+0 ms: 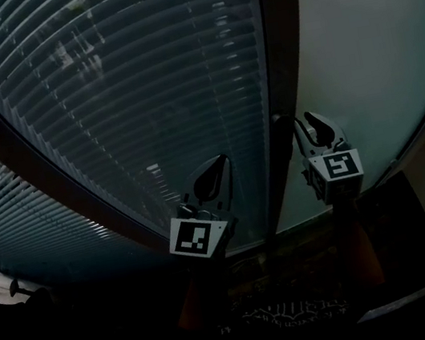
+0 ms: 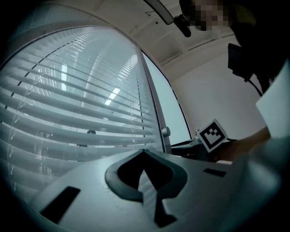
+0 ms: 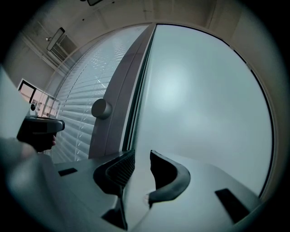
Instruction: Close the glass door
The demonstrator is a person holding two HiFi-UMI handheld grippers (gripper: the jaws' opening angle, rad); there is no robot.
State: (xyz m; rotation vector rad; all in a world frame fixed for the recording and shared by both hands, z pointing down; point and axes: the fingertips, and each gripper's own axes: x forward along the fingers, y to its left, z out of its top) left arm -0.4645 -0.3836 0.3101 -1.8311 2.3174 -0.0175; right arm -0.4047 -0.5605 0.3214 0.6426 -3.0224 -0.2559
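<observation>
Left gripper point(image 1: 222, 162) faces blinds point(image 1: 124, 83), right gripper point(image 1: 305, 119) faces frosted glass point(image 1: 370, 48) beside dark frame point(image 1: 276, 48).

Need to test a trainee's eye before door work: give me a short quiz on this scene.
1. True or false: the right gripper is clamped on the round knob.
2. What hangs to the left of the dark frame? A curtains, B blinds, C shelves.
3. Fill in: the ___ gripper has its jaws together.
Key: 1 false, its jaws stand apart with nothing between them, and the knob is clear of them. 2 B. 3 left, the left gripper.
</observation>
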